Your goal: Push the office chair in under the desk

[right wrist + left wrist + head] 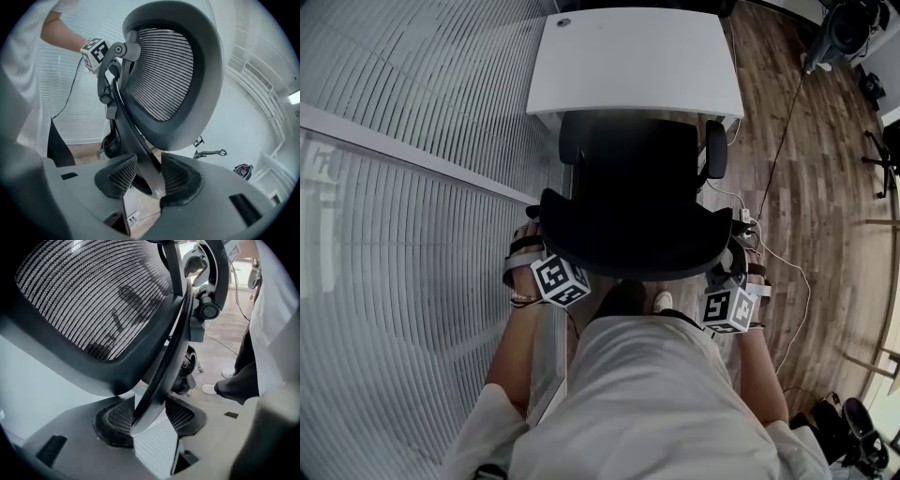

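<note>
**Left gripper** (149, 416): fingers clenched on the backrest (93, 296). The dark rim of the backrest runs down between the two ribbed pads (115, 420), and the pads bear on it. The mesh panel rises above and to the left of the fingers. The rear strut (206, 291) lies beyond the fingertips to the right. Further right of the fingers, a person's trouser leg (243, 371) and a white shoe (209, 389) show on the floor.

**Right gripper** (147, 180): fingers likewise clenched on the backrest. A curved dark edge of its frame stands between the pads and touches both. The mesh lies above the fingers. The left gripper's marker cube (96, 51) shows beyond them at upper left, by the far rim.

**Head view:** the grippers hold opposite side edges of the backrest, left fingers on its left edge and right fingers on its right edge. The chair (633, 178) stands straight ahead of both sets of fingers, facing the desk (637, 56). The seat front meets the near desk edge. The armrests (716, 150) and backrest stand out on the near side of the desk. A white cable (787, 272) trails over the wood floor (825, 187), just right of the right fingers. A ribbed glass wall (412, 141) runs to the left of the left fingers.
</note>
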Demonstrator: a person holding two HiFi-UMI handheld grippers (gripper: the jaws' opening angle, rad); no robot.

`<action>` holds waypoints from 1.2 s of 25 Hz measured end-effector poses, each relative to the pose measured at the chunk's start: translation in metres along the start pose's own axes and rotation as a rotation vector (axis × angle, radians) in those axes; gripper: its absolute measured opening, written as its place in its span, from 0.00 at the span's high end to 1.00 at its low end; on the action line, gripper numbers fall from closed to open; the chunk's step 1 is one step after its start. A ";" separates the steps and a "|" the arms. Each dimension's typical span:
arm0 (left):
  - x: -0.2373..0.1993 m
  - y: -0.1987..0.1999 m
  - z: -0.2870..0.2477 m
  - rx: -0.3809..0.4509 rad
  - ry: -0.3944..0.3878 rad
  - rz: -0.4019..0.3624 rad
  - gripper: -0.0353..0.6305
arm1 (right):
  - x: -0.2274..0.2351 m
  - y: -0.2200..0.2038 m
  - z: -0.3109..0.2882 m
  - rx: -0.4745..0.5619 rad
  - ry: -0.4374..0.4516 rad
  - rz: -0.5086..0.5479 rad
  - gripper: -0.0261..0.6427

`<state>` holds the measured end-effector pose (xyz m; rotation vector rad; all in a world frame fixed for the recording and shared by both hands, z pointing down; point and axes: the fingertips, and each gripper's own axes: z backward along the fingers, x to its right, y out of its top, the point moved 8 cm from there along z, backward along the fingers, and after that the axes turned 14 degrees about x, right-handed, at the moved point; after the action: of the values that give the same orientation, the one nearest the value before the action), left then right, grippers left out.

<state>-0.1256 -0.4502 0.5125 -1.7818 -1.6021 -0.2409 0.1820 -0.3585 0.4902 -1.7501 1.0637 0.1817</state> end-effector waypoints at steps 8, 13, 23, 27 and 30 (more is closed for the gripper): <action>-0.001 -0.004 -0.007 0.011 0.002 -0.003 0.63 | 0.011 -0.002 -0.013 -0.013 -0.013 0.000 0.70; -0.003 0.000 -0.013 0.034 0.004 -0.015 0.63 | 0.020 -0.008 -0.021 -0.010 -0.020 0.007 0.71; -0.031 -0.009 -0.028 0.045 -0.002 -0.044 0.63 | 0.026 0.004 -0.044 -0.021 -0.029 -0.004 0.71; -0.037 -0.007 -0.031 0.059 -0.001 -0.052 0.63 | 0.032 0.005 -0.049 -0.033 -0.042 -0.009 0.71; -0.042 -0.008 -0.035 0.070 -0.006 -0.053 0.63 | 0.036 0.007 -0.055 -0.043 -0.045 -0.009 0.71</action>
<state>-0.1310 -0.5049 0.5165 -1.6900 -1.6435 -0.2019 0.1793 -0.4248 0.4907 -1.7812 1.0261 0.2392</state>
